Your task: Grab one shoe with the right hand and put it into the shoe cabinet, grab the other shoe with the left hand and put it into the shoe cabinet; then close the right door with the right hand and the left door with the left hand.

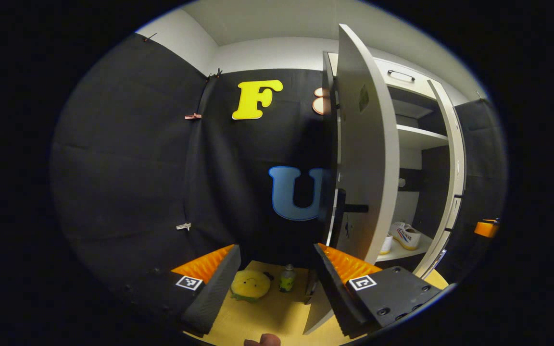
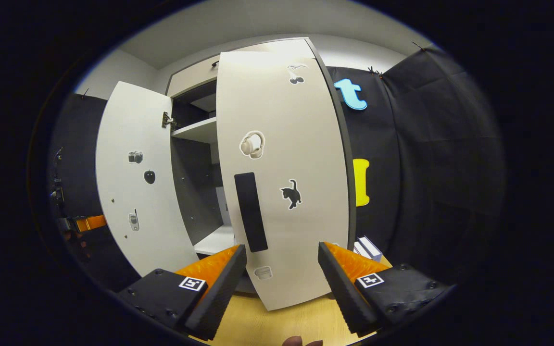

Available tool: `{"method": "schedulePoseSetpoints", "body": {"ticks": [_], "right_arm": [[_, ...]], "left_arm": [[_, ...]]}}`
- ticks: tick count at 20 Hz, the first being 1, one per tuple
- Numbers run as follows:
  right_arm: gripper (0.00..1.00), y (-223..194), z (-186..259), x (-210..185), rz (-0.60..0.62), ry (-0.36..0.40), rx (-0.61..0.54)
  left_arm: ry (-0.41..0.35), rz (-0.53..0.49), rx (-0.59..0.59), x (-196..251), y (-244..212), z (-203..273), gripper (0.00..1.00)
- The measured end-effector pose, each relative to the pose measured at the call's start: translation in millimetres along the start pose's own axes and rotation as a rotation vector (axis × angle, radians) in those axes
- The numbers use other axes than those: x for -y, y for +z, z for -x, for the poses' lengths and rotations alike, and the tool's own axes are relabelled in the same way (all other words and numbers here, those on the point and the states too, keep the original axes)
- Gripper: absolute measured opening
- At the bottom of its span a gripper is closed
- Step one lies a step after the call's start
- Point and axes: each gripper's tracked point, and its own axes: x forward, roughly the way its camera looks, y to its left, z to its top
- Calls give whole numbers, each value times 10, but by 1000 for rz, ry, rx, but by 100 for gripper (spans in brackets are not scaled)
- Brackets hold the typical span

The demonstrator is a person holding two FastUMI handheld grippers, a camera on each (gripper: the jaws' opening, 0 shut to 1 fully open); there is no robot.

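The white shoe cabinet (image 1: 414,137) stands with both doors swung out. A white sneaker (image 1: 407,236) lies on its lower shelf, and a second white shoe (image 1: 386,244) peeks out from behind the left door (image 1: 366,144), which I see nearly edge-on. My left gripper (image 1: 276,250) is open and holds nothing, just left of that door's black handle (image 1: 354,208). In the right gripper view the right door (image 2: 286,158) stands partly swung in. My right gripper (image 2: 282,247) is open just below its black handle (image 2: 250,211). The left door (image 2: 132,182) is wide open.
On the wooden floor by the black wall lie a yellow plush toy (image 1: 250,284) and a small bottle (image 1: 286,278). White boxes (image 2: 368,247) sit right of the cabinet. The other gripper (image 1: 486,228) shows beyond the right door (image 1: 450,182).
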Motion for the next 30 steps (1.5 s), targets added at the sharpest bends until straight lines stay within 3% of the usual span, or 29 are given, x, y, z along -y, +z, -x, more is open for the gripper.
{"method": "schedulePoseSetpoints", "body": {"ticks": [7,19,24,30], "right_arm": [[98,-45,64,174,-7,-34,-7],[98,-80,123,372,-47,-35,-21],[98,-26,200,466,-24,-53,-12],[98,47,242,435,15,-62,2]], "left_arm": [[-7,-51,-4,58,-2,-184,94],[-65,-48,-24,637,-36,-40,93],[-133,-38,-27,1063,-60,-15,93],[-296,-13,-55,1868,-195,-36,94]]}}
